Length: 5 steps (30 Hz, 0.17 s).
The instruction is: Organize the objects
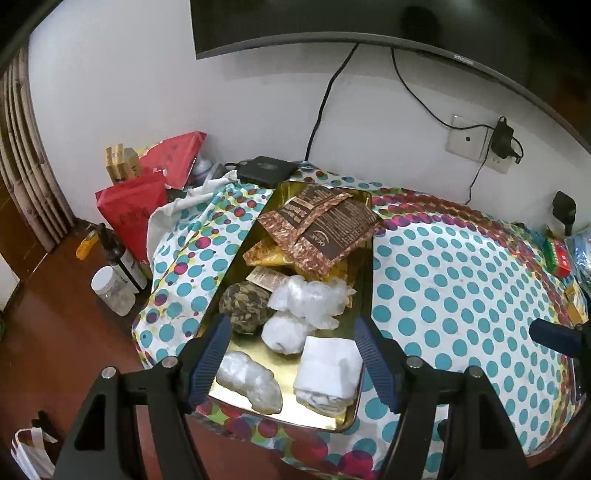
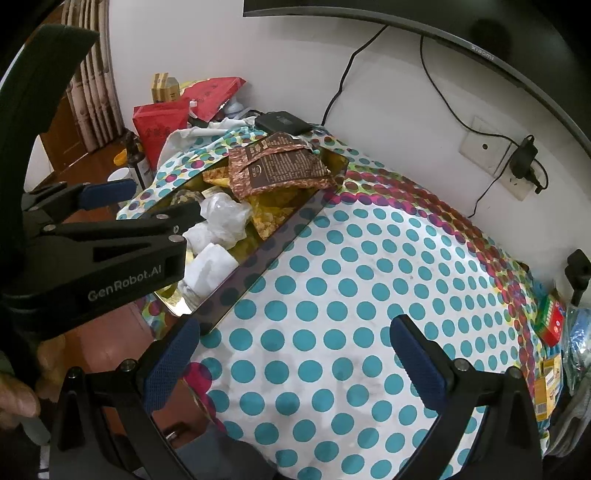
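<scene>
A gold metal tin (image 1: 364, 295) lies on the dotted tablecloth (image 1: 461, 295), filled with brown snack packets (image 1: 325, 225), yellow packets (image 1: 266, 254), a dark round tea ball (image 1: 245, 304), crumpled clear plastic (image 1: 310, 299), a white wrapped lump (image 1: 249, 380) and a folded white packet (image 1: 327, 369). My left gripper (image 1: 291, 328) is open, empty, its fingers straddling the tin's near end. It also shows in the right wrist view (image 2: 155, 199) above the tin (image 2: 258, 258). My right gripper (image 2: 295, 332) is open, empty, over bare cloth (image 2: 351, 295) right of the tin.
Red bags (image 1: 136, 210), a wooden box (image 1: 120, 162), a dark bottle (image 1: 122, 258) and a jar (image 1: 112, 291) crowd the left. A black box (image 1: 266, 170) sits behind the tin. Small boxes (image 2: 550, 321) line the right edge. A wall socket (image 1: 480, 144) and cables hang under the monitor (image 1: 332, 22).
</scene>
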Available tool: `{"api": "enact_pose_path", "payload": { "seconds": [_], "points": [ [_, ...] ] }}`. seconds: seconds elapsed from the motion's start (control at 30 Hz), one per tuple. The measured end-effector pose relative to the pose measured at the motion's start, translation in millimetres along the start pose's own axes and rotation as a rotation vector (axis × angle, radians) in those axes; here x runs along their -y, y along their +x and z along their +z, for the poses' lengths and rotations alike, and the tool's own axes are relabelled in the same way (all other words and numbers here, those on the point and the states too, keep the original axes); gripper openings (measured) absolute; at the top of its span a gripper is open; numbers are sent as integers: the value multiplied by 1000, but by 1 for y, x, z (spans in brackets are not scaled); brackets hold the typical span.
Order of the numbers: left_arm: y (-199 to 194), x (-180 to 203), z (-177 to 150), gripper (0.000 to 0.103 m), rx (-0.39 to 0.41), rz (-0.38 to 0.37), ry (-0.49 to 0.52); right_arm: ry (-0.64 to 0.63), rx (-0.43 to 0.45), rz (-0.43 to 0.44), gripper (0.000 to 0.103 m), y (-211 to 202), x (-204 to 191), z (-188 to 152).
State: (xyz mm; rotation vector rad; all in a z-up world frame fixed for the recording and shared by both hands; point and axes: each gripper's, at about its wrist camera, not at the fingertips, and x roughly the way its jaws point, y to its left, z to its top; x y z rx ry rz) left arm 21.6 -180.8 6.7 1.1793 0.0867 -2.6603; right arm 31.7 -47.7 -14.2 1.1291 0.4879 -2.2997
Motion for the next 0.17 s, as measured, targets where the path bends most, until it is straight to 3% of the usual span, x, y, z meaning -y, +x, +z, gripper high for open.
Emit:
{"api": "enact_pose_path", "payload": {
  "seconds": [0.17],
  "points": [
    [0,0,1,71,-17,5,-10,-3,-4,-6,103,0,0,-1]
  ]
}}
